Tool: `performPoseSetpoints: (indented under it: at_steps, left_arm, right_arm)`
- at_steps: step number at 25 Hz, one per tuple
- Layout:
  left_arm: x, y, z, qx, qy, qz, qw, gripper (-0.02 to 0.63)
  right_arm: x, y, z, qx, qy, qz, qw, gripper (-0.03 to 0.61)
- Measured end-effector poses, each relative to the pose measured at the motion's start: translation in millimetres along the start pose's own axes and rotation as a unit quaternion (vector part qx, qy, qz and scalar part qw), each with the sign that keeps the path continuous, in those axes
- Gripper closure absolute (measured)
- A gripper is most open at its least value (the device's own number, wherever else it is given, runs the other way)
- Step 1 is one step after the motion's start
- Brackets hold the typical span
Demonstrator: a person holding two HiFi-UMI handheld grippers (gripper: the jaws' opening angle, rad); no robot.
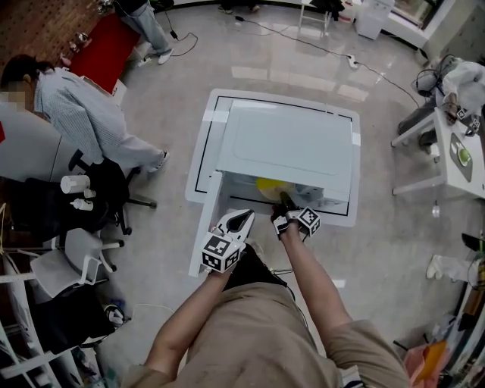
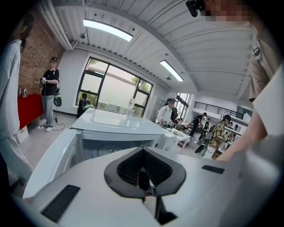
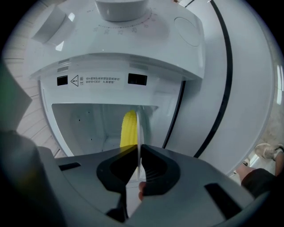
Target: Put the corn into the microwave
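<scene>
Right gripper view: right claw point(image 3: 138, 153) clamps plate point(image 3: 138, 124) edge | corn point(image 3: 128, 128) on it, at open microwave point(image 3: 111, 66) | left claw point(image 2: 143, 153) closed, empty.

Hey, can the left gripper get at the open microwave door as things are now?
Probably yes. The left gripper, shut and empty, hangs right beside the open door with nothing between them. The right gripper, shut on the plate carrying the corn, is over at the microwave mouth, off that path.

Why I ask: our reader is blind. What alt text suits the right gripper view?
The right gripper is shut on the edge of a thin white plate bearing a yellow corn, held at the mouth of the open microwave. The white control panel with its dial fills the top.
</scene>
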State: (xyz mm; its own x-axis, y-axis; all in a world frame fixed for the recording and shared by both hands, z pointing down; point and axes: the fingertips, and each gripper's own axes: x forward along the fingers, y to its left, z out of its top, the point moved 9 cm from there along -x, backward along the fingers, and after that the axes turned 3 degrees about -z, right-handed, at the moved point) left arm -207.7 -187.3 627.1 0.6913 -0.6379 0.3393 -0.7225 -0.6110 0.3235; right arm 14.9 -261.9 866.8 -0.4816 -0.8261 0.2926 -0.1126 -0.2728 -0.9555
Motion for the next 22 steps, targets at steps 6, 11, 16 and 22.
performPoseSetpoints:
  at_steps: [6, 11, 16, 22]
  left_arm:
    - [0, 5, 5, 0.017, 0.018, -0.013, 0.9996, 0.609]
    - [3, 6, 10, 0.024, 0.021, -0.021, 0.9993, 0.609]
    - [2, -1, 5, 0.014, 0.023, -0.028, 0.9993, 0.609]
    - [0, 0, 3, 0.001, 0.015, -0.020, 0.9997, 0.609]
  right_arm:
    - [20, 1, -2, 0.016, -0.003, -0.022, 1.000, 0.558]
    - [38, 6, -3, 0.043, 0.008, -0.051, 0.998, 0.558]
    - [36, 14, -2, 0.000, 0.031, -0.066, 0.997, 0.540]
    - [24, 19, -3, -0.082, 0.067, -0.061, 0.992, 0.382]
